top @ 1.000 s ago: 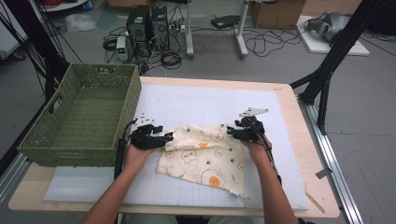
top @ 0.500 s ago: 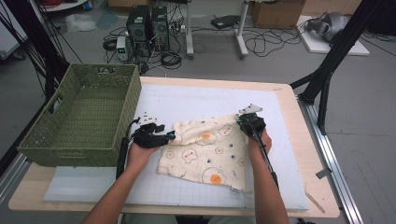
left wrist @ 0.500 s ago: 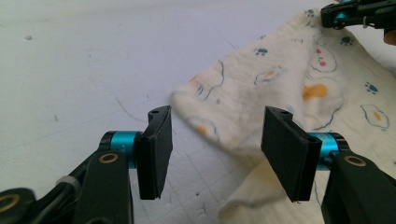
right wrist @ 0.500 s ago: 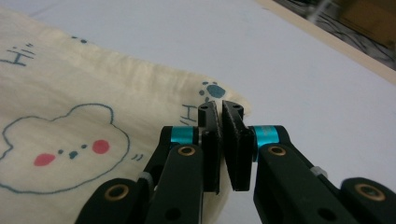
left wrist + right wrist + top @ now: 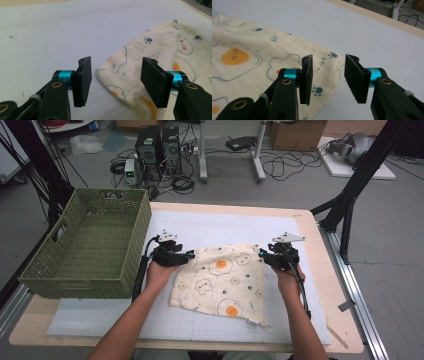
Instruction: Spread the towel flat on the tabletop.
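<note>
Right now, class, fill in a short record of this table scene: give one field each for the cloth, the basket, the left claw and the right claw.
cloth: cream cloth printed with fried eggs and paw marks, lying spread on the white mat
basket: green woven basket, at the table's left end, nothing seen inside
left claw: left claw open, jaws astride the cloth's corner, not pressing it
right claw: right claw open over the cloth's far right corner, jaws have just been opening, pads clear of the cloth

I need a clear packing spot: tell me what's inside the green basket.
The green basket shows bare woven floor and walls in the high view; its near wall hides the floor strip right behind it.
</note>
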Demonstrator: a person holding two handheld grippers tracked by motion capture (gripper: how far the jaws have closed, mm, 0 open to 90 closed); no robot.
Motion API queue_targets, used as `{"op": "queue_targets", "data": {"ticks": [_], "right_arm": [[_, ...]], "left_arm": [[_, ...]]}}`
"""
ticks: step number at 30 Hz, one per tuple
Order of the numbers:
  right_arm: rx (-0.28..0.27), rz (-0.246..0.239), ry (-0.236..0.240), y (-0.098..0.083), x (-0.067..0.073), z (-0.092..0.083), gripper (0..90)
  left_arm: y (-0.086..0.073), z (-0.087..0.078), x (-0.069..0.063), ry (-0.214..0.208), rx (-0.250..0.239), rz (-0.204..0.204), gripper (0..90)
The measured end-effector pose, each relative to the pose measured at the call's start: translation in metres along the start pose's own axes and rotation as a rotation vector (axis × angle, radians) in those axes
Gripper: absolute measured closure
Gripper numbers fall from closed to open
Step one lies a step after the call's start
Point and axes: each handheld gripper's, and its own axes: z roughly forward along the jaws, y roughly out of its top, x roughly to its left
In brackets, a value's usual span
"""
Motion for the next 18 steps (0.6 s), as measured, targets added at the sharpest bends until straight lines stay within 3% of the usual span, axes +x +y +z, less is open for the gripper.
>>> {"op": "queue_targets", "data": {"ticks": [3,9,12,13,14,15,18], "right_arm": [[-0.029,-0.016,0.014,-0.006,0.004,-0.015,58.7],[-0.011,-0.044,0.051,-0.024,0.013,-0.034,56.2],[-0.011,-0.058,0.072,-0.033,0.019,-0.041,56.0],[-0.012,-0.068,0.072,-0.035,0.020,-0.042,56.1],[-0.011,-0.069,0.074,-0.037,0.022,-0.044,56.1],[-0.016,-0.066,0.084,-0.040,0.023,-0.045,56.0],[-0.027,-0.059,0.101,-0.047,0.024,-0.046,56.1]], "left_arm": [[0.003,0.012,-0.001,0.017,0.044,0.038,41.7],[-0.006,0.033,0.005,0.037,0.168,0.030,39.7],[-0.006,0.035,0.000,0.041,0.167,0.063,38.1],[-0.007,0.035,-0.002,0.047,0.172,0.088,38.1],[-0.007,0.036,-0.005,0.063,0.178,0.138,39.2],[-0.007,0.036,-0.007,0.053,0.177,0.162,41.3],[-0.007,0.036,-0.014,0.016,0.175,0.220,62.5]]}}
